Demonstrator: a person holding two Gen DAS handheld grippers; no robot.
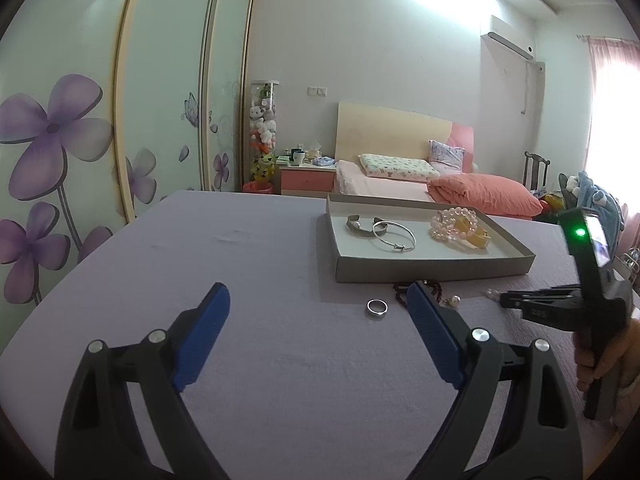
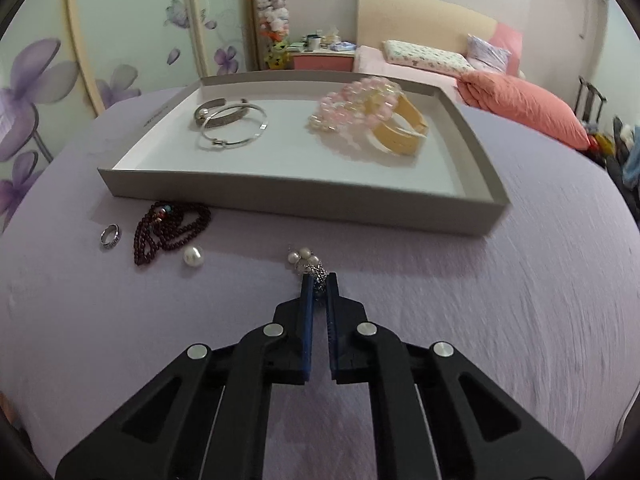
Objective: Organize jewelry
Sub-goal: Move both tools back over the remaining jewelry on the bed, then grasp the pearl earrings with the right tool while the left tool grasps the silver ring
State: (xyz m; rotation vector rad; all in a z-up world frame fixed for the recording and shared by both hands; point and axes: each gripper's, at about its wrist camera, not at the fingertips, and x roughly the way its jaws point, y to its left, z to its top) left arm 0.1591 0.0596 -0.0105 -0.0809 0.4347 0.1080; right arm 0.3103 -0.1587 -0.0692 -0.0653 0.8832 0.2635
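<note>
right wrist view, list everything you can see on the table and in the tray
tray: 1, grey, on the purple table
silver bangles: 2, left part of tray
pink bead bracelets: pile, right part of tray
yellow bangles: apparently 2, beside the pink beads
dark red bead strand: 1, on table before tray
silver ring: 1, left of strand
loose pearl: 1, white
pearl chain piece: 1, at right gripper's tips
left gripper: open
right gripper: shut on the chain piece
</note>
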